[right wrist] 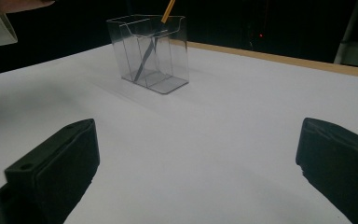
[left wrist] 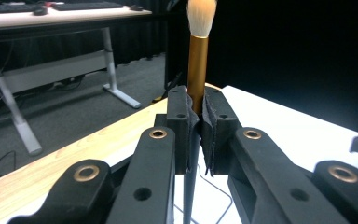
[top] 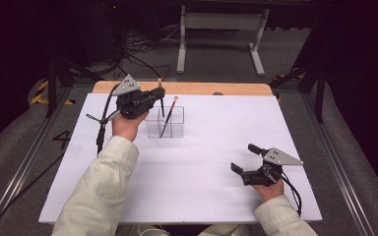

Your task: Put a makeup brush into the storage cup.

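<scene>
my left tool [top: 153,94] grips a brush [left wrist: 197,70] upright to drop into the clear holder [top: 165,122]; my right tool [top: 246,158] rests open.

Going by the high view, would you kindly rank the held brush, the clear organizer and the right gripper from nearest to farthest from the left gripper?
1. Held brush, clamped in the left gripper.
2. Clear organizer, just below and right.
3. Right gripper, far across the table's right.

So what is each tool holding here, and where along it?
The left tool is shut on a makeup brush, gripping it where the gold ferrule meets the dark handle, bristles up. The right tool is open and holds nothing.
</scene>
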`<state>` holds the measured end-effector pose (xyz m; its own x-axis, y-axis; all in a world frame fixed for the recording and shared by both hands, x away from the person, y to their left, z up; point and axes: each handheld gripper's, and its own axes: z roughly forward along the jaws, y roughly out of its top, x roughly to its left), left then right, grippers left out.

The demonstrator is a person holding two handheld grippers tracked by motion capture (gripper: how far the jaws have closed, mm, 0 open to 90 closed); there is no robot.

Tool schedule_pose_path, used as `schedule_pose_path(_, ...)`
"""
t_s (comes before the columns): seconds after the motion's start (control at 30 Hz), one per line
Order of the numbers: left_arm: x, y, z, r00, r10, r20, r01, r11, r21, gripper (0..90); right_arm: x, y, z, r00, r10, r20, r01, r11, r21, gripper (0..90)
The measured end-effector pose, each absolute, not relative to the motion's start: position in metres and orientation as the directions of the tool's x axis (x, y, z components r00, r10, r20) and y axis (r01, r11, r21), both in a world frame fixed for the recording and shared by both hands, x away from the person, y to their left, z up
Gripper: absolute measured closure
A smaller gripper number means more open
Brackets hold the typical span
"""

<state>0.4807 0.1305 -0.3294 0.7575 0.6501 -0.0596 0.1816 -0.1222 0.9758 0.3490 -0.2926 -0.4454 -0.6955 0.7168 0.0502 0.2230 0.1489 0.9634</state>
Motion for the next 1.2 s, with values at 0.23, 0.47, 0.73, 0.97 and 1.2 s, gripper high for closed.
schedule_pose_path(0.23, 0.486, 0.129, -0.334, 0.732, 0.676, -0.082, 0.21, -0.11, 0.971, 82.6, 0.349, -0.293, -0.445, -0.698, 0.714, 0.053, 0.224, 0.147, 0.964, 0.0)
schedule_pose_path(0.47, 0.489, 0.126, -0.339, 0.734, 0.673, -0.086, 0.223, -0.12, 0.967, 82.6, 0.349, -0.293, -0.445, -0.703, 0.709, 0.059, 0.226, 0.144, 0.963, 0.0)
schedule_pose_path(0.73, 0.491, 0.122, -0.346, 0.732, 0.676, -0.08, 0.23, -0.136, 0.964, 82.6, 0.348, -0.292, -0.445, -0.703, 0.709, 0.059, 0.225, 0.143, 0.964, 0.0)
schedule_pose_path(0.97, 0.491, 0.12, -0.352, 0.733, 0.674, -0.091, 0.247, -0.14, 0.959, 82.6, 0.348, -0.292, -0.445, -0.704, 0.707, 0.062, 0.229, 0.144, 0.963, 0.0)
schedule_pose_path(1.2, 0.493, 0.119, -0.364, 0.732, 0.674, -0.103, 0.262, -0.139, 0.955, 82.6, 0.348, -0.292, -0.445, -0.703, 0.708, 0.059, 0.227, 0.144, 0.963, 0.0)
